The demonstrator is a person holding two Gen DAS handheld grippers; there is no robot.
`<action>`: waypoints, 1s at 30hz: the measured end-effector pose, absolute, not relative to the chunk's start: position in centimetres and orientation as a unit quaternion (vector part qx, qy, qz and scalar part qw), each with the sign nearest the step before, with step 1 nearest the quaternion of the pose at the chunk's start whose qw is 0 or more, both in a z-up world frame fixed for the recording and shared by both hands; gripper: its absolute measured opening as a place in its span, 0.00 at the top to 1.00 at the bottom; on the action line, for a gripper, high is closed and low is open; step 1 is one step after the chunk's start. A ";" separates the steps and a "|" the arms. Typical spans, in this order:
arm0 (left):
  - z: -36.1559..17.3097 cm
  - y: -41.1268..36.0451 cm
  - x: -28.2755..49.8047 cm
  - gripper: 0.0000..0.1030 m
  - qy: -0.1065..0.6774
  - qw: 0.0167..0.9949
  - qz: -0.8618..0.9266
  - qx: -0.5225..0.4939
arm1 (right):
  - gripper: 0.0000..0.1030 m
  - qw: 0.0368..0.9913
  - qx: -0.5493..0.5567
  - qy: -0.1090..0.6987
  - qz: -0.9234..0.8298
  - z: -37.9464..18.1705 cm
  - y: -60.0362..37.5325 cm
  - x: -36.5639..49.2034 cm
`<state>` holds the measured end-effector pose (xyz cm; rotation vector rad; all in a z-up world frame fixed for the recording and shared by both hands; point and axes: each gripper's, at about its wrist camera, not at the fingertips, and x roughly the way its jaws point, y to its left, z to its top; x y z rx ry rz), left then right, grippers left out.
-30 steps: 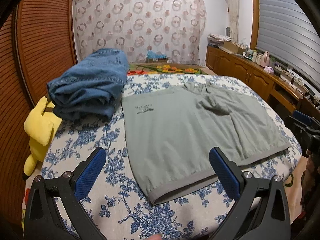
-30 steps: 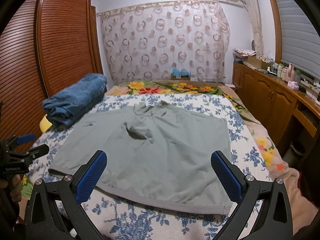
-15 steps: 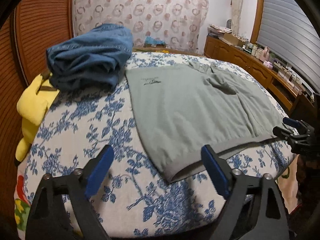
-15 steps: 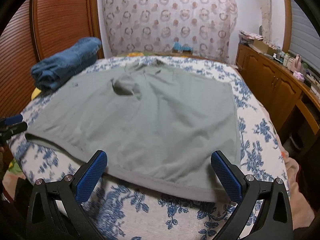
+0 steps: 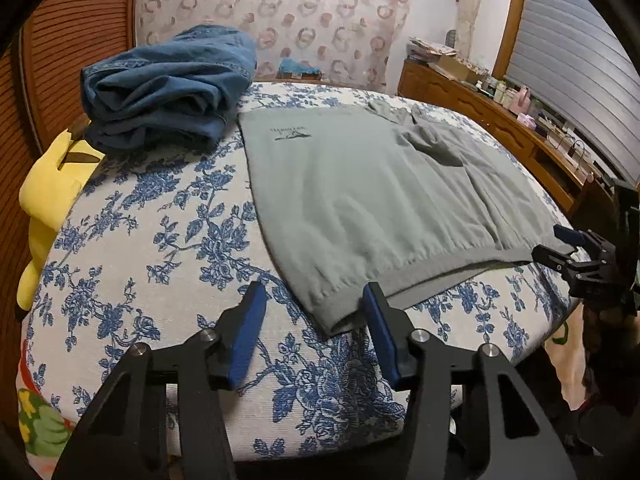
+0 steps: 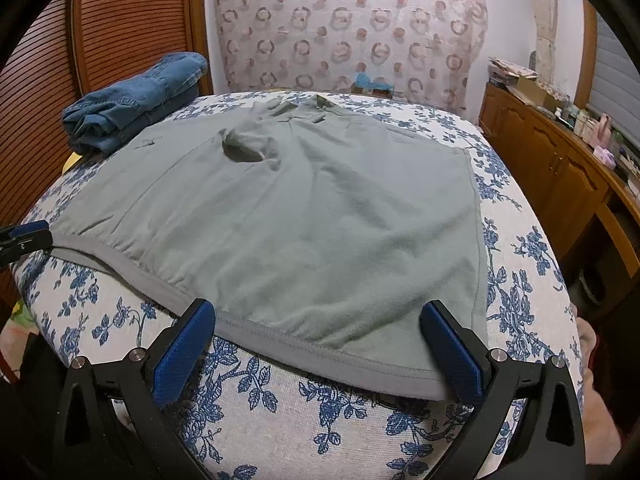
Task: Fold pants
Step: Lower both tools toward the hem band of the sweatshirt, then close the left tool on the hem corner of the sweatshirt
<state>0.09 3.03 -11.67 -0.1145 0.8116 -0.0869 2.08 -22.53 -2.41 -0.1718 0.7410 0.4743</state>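
Grey-green cotton shorts (image 5: 360,200) lie spread flat on the flower-printed bed (image 5: 160,240), waistband toward the bed's near edge, so that both near corners can be reached at once. The left gripper (image 5: 314,320) has just been closing its jaws, yet the pads are apart and not pressing: the left corner of the waistband sits between them, lined up for a pinch. The right gripper (image 6: 318,344) stands wide apart over the other corner of the waistband, nothing clamped, its right finger (image 6: 450,354) just over the hem. Taking both corners would, I judge, let the waist be carried over evenly. Folded jeans (image 5: 168,88) sit beside the shorts at the far left, out of the way
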 end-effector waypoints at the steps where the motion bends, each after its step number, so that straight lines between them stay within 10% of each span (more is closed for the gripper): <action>1: -11.7 2.9 0.1 0.50 0.394 0.917 -0.041 -0.052 | 0.01 0.901 -0.084 0.357 0.231 -2.7 -22.8 1.8; 24: -10.5 2.8 -0.4 0.93 0.377 0.920 -0.082 -0.073 | 0.01 0.900 -0.091 0.354 0.237 -3.5 -21.8 5.1; 30: -7.6 1.8 0.3 0.94 0.347 0.930 -0.103 -0.063 | 0.21 0.900 -0.072 0.355 0.242 -2.7 -22.8 5.5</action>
